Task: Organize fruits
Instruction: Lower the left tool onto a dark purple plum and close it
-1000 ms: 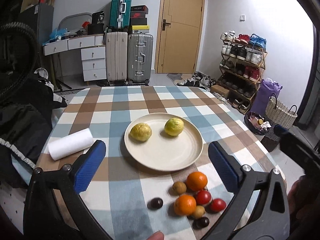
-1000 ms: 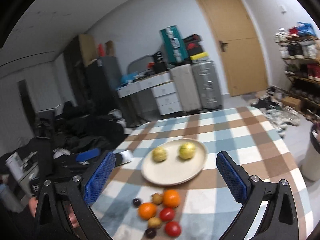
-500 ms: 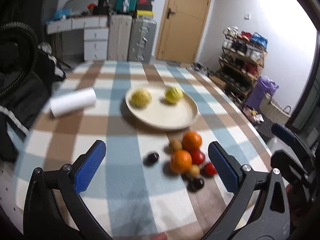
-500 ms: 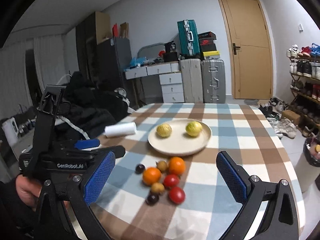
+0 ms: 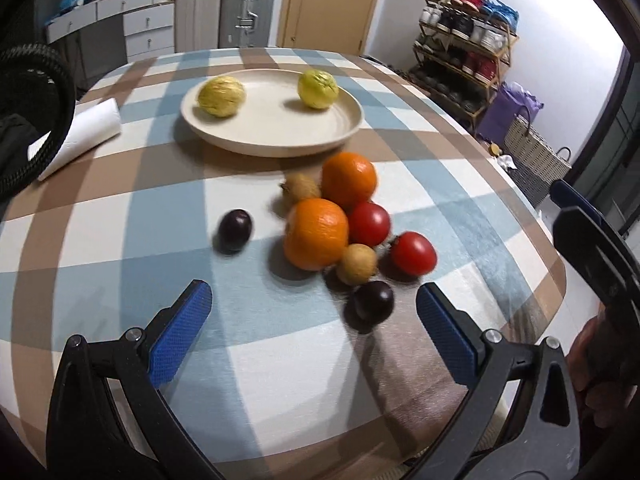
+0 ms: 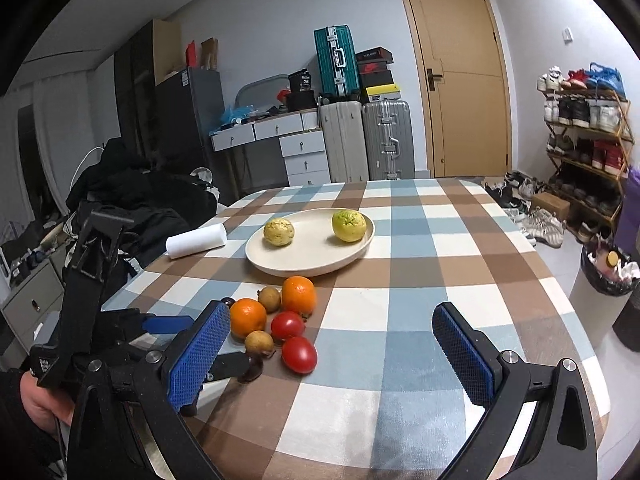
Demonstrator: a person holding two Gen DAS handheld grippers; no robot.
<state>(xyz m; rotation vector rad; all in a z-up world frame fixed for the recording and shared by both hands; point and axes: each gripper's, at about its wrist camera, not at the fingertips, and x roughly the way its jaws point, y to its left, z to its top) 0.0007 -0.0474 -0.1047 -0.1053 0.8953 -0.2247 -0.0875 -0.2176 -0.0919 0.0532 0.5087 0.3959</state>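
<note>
We hold the left tongs [image 5: 312, 316] wide and empty, low over the bench [image 5: 120, 208], with the loose fruit just ahead of them. Going left to right in the left wrist view: 1 plum [image 5: 235, 229] lies apart at 11 o'clock from the tongs, the near orange [image 5: 316, 234] at 12, a second plum [image 5: 373, 301] closest of all at 1, a tomato [image 5: 413, 253] beyond it at 2. The plate [image 5: 272, 136] with 2 yellow fruits sits farther off at 12. The right tongs [image 6: 332, 354] are also wide and empty, and from them the pile lies at 11 o'clock, partly behind their left pad. We judge the left tongs nearer. The fruits are round, so no long axis matters.
</note>
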